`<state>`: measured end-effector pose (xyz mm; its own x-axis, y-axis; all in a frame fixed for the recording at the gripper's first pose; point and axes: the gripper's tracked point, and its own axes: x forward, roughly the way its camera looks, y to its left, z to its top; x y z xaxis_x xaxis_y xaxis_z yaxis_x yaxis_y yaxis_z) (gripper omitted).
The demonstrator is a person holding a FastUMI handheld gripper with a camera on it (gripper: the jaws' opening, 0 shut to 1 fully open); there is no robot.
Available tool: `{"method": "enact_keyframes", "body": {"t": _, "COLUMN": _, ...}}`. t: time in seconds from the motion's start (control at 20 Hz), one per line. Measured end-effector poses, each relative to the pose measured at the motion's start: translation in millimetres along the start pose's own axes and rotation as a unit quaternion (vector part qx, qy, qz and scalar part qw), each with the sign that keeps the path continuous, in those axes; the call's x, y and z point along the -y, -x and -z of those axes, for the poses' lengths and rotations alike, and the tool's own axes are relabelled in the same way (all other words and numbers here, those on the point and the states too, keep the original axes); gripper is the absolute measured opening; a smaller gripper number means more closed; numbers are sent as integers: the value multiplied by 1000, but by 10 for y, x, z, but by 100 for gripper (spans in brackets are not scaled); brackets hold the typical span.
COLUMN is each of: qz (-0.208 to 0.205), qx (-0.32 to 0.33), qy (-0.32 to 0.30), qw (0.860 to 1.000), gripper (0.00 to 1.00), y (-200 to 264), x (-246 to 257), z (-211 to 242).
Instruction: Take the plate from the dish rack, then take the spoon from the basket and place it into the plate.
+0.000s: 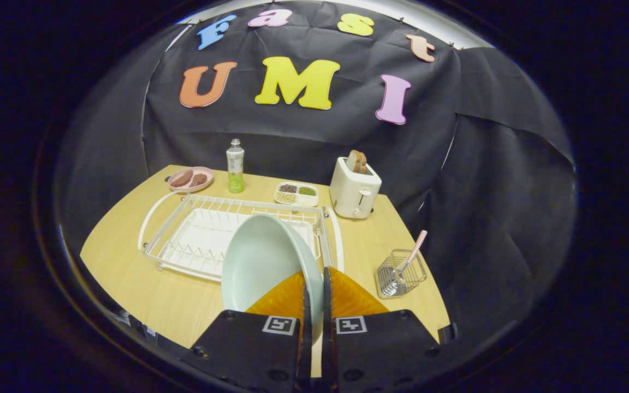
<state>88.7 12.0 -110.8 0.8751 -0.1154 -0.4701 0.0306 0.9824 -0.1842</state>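
The tongs [314, 281] are clenched on the rim of one big, round, pale green plate [262, 262], one finger on each side of its edge. The plate stands up on its edge, tilted a little, with its smooth, hollow inside showing. It is held just in front of the white wire dish rack [194, 232], which sits on the light wooden desk [145, 295].

Off to the right of the fingers stands one small, square, silver wire basket [400, 273]. One spoon with a pink checked handle [414, 252] leans inside it, the handle sticking up and out.

At the back of the desk there is one pink plate with two brown pieces of food [190, 178], one clear bottle with a white cap and a green label [235, 166], one white tray with four little parts [296, 194], and one cream toaster [354, 191] with toast [357, 161] poking out on top.
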Motion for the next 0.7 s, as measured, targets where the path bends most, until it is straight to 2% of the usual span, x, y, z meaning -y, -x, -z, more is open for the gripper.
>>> {"method": "enact_keyframes", "body": {"t": 0.1, "qz": -20, "qx": 4, "qy": -20, "qw": 1000, "gripper": 13, "y": -7, "x": -8, "z": 232}}
{"method": "enact_keyframes", "body": {"t": 0.3, "qz": -52, "qx": -31, "qy": -49, "qw": 997, "gripper": 12, "y": -81, "x": -99, "z": 741}}
{"method": "enact_keyframes", "body": {"t": 0.4, "qz": -48, "qx": -45, "qy": -51, "qw": 997, "gripper": 13, "y": -164, "x": -113, "z": 925}}
{"method": "enact_keyframes", "body": {"t": 0.55, "qz": -45, "qx": -33, "qy": -65, "qw": 996, "gripper": 13, "y": -277, "x": -101, "z": 1016}}
{"method": "enact_keyframes", "body": {"t": 0.7, "qz": -44, "qx": -21, "qy": -55, "qw": 997, "gripper": 13, "y": -374, "x": -63, "z": 1143}}
